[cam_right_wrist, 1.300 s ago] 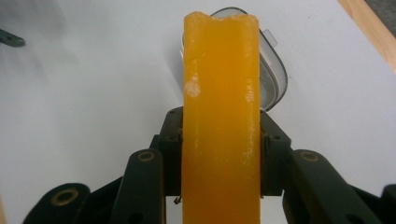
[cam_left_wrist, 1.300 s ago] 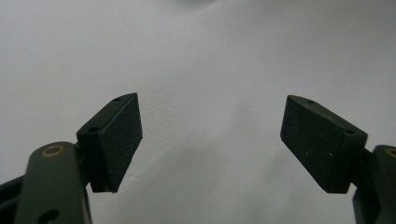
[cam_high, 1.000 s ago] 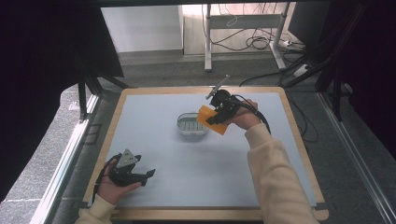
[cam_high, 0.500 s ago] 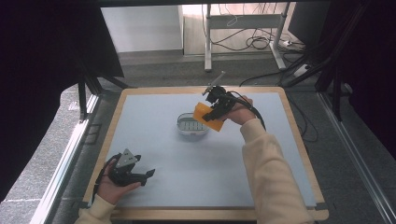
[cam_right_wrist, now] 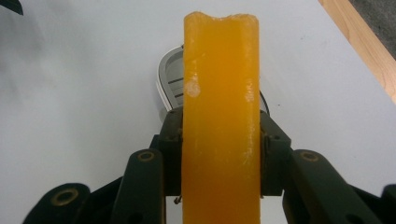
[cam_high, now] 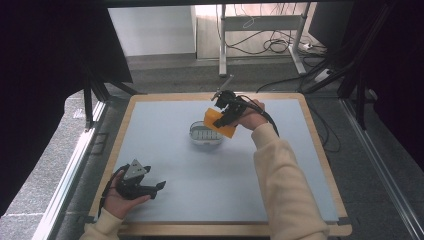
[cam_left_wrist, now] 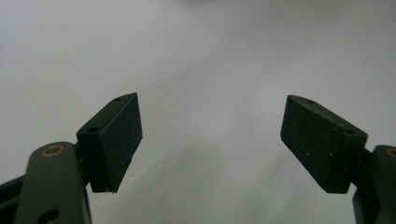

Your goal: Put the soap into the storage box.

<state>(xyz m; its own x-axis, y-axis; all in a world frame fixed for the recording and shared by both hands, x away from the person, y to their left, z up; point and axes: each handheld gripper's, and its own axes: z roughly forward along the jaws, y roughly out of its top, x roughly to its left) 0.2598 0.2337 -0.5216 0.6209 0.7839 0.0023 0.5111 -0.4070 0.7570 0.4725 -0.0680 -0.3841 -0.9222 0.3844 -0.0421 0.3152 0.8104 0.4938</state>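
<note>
1. Right gripper (cam_high: 226, 114) clamps an orange block (cam_high: 220, 122), jaws tight on both sides, held up over the far middle of the table (cam_high: 165, 150).
2. Block hangs just above/right of a small grey oval dish (cam_high: 204, 134); touching or not, can't tell.
3. Left gripper (cam_high: 150, 187) sits near-left, jaws wide, nothing btwn them.
</note>
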